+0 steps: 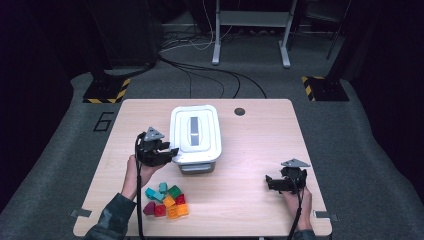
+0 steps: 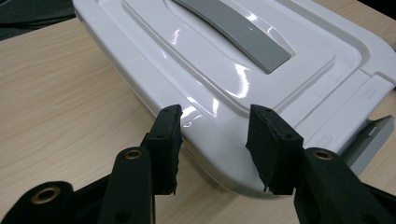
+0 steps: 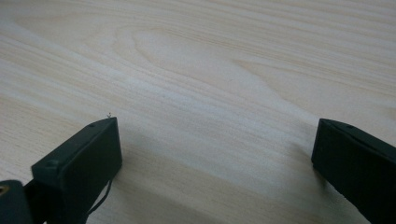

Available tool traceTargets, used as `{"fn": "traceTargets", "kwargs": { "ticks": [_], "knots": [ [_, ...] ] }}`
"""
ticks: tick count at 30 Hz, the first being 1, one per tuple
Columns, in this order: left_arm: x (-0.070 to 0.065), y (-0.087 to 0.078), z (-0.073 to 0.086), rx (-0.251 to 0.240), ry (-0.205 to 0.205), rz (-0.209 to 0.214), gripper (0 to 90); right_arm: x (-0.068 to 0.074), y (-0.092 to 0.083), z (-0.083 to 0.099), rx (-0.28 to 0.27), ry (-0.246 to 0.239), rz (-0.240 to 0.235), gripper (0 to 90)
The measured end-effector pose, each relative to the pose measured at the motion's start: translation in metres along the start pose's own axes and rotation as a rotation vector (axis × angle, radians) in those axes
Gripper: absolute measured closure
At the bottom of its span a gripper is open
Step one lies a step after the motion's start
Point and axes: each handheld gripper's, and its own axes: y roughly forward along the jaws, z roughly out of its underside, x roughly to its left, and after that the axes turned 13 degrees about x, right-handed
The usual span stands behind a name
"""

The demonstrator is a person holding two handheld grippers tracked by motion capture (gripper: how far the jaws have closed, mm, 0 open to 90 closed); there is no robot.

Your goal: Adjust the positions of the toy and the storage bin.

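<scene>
A white lidded box (image 1: 195,135) with a grey handle stands in the middle of the wooden table (image 1: 260,145). My left gripper (image 1: 171,153) is at the box's front left corner, pointing toward it. In the left gripper view the box (image 2: 233,60) lies just beyond the left gripper (image 2: 215,123). Its jaws stand apart, the lid's rim shows in the gap, and the pads do not press on it. My right gripper (image 1: 269,182) rests near the table's front right, open. In the right gripper view the right gripper (image 3: 215,140) has bare wood between its wide jaws.
A cluster of several coloured blocks (image 1: 165,200), teal, green, red and orange, lies near the front edge, just below my left hand. A dark round hole (image 1: 239,111) marks the table's far side. Cables and stand legs are on the floor beyond.
</scene>
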Motion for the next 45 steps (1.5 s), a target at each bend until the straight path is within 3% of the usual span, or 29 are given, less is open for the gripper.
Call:
{"fn": "traceTargets", "kwargs": {
  "ticks": [8, 18, 21, 24, 29, 32, 37, 42, 45],
  "knots": [
    [-0.013, 0.003, -0.002, -0.005, -0.011, -0.019, 53.8, 0.0, 0.0, 0.0, 0.001, -0.001, -0.003, 1.1],
    [-0.026, 0.007, -0.003, -0.027, -0.032, 0.001, 52.1, -0.001, -0.001, -0.002, 0.013, -0.009, -0.004, 1.6],
    [-0.031, 0.008, -0.005, -0.023, -0.016, 0.003, 51.7, -0.001, -0.001, -0.002, 0.022, -0.014, -0.001, 1.8],
    [-0.032, 0.009, -0.005, -0.025, 0.006, -0.03, 48.6, 0.0, -0.003, -0.003, 0.025, -0.009, -0.012, 2.8],
    [-0.023, 0.004, -0.001, -0.046, -0.018, -0.042, 28.6, 0.01, -0.012, -0.008, 0.017, -0.027, -0.03, 3.0],
    [-0.018, -0.001, 0.004, -0.032, -0.017, -0.056, 20.3, 0.015, -0.016, -0.012, 0.008, -0.041, -0.039, 3.0],
    [0.0, -0.012, 0.026, -0.041, -0.048, -0.074, 14.4, 0.034, -0.027, -0.029, -0.006, -0.093, -0.075, 3.1],
    [0.013, -0.017, 0.043, -0.054, -0.097, -0.09, 10.4, 0.05, -0.035, -0.044, -0.019, -0.117, -0.11, 3.0],
    [0.028, -0.019, 0.059, -0.042, -0.127, -0.115, 8.5, 0.057, -0.039, -0.051, -0.028, -0.123, -0.135, 3.2]
  ]
}}
